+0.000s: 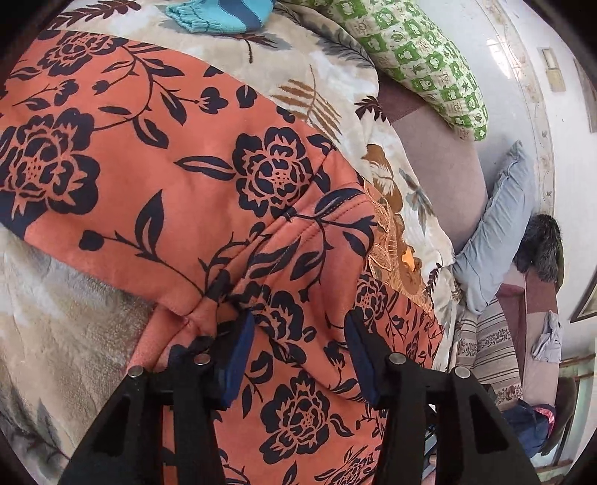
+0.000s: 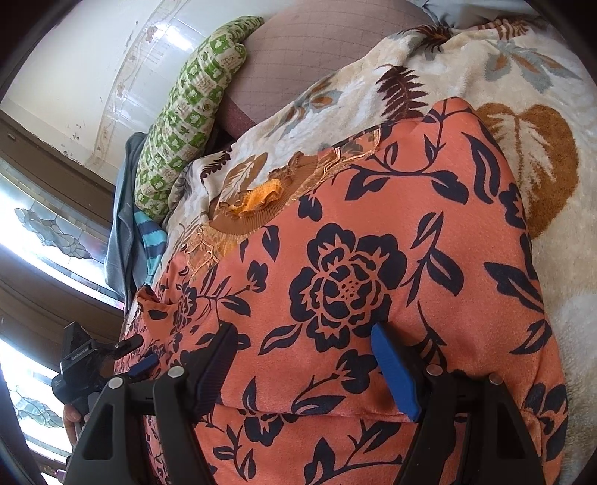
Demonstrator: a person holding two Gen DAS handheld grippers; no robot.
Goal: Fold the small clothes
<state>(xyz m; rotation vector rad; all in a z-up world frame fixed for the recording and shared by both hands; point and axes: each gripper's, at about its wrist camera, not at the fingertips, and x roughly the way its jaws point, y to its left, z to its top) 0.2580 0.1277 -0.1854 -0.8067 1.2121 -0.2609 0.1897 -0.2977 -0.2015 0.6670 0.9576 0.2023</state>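
1. We see a cream blanket [image 1: 56, 328] with brown and grey leaves covering the bed; it fills the lower left and upper centre of the left wrist view and the upper right of the right wrist view.
2. The orange garment [image 1: 194, 179] with dark blue flowers lies on that blanket and fills the middle of both views. Its lower edge is cut off by the frames, so we cannot make out its full shape.
3. A green checked pillow [image 1: 421, 56] sits at the upper right of the left wrist view, with a grey-blue cushion [image 1: 496, 227] below it by the pale wall [image 1: 567, 209].
4. A turquoise striped knit [image 1: 220, 15] is cut off at the top edge.
5. The right gripper [image 2: 302, 358] has its fingers spread wide over the fabric; whether the pads press it, we cannot tell.
6. The left gripper [image 1: 298, 354] stands half spread with a raised fold of the garment between its fingers; the grip is hard to judge.
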